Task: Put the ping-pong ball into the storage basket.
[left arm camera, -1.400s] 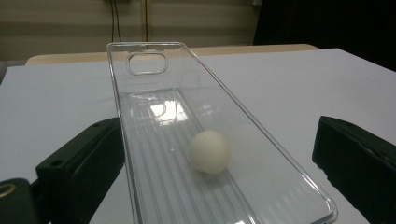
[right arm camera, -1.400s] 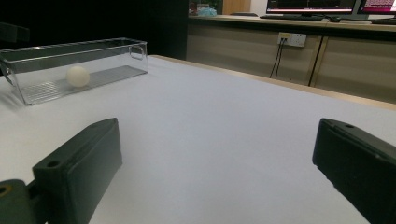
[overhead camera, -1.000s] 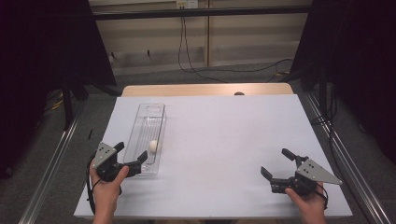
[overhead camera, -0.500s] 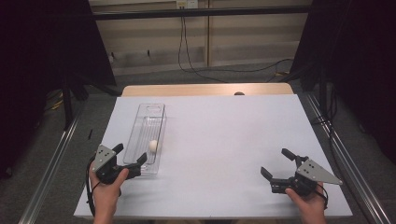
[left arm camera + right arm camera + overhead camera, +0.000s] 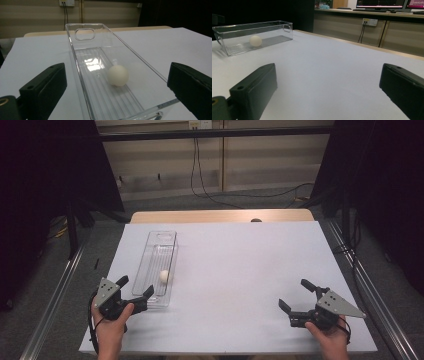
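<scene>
Since a second ago our left claw [image 5: 135,287] has slid back toward us, jaws apart at the near end of the clear tray [image 5: 156,251], white ball [image 5: 164,276] inside its near half, our right claw [image 5: 296,295] spread wide over bare white tabletop [image 5: 240,265], unmoved.
</scene>
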`<action>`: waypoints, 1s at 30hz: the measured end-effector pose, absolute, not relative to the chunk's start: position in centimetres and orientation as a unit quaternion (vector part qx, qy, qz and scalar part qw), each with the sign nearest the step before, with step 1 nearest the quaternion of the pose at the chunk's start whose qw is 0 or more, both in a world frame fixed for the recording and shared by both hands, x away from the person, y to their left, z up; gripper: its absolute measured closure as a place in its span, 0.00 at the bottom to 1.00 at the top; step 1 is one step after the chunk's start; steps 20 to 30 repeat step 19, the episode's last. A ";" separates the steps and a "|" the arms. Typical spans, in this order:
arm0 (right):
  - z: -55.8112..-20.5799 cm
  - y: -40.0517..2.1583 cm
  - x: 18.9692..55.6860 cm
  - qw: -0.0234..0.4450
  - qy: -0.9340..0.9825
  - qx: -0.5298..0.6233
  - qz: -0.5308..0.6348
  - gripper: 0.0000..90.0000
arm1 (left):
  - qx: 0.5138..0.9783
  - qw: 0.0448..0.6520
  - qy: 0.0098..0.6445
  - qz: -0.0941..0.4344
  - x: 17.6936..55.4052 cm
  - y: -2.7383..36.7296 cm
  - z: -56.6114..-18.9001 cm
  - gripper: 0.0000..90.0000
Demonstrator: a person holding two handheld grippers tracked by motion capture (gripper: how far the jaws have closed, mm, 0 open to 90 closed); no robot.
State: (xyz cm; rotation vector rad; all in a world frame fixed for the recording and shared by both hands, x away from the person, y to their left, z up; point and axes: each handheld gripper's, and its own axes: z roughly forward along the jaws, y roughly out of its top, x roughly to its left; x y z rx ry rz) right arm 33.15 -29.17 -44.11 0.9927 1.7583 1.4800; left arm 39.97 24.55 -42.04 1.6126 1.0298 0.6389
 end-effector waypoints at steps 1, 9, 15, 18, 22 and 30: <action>-44.1 -29.2 33.2 0.315 0.668 0.374 0.561 0.01 | 0.679 0.529 0.431 0.271 39.9 24.6 -42.0 0.03; -44.1 -29.2 33.2 0.316 0.667 0.375 0.561 0.01 | 0.666 0.540 0.439 0.269 39.9 24.8 -41.9 0.03; -44.2 -29.2 33.2 0.314 0.669 0.371 0.562 0.01 | 0.666 0.543 0.436 0.267 39.7 24.8 -42.0 0.03; -44.1 -29.1 33.2 0.314 0.669 0.371 0.562 0.01 | 0.668 0.541 0.434 0.269 39.6 24.7 -42.0 0.03; -44.1 -29.1 33.2 0.313 0.669 0.371 0.562 0.01 | 0.668 0.542 0.432 0.269 39.6 24.7 -42.0 0.03; -44.1 -29.1 33.2 0.313 0.669 0.371 0.562 0.01 | 0.668 0.542 0.432 0.269 39.6 24.7 -42.0 0.03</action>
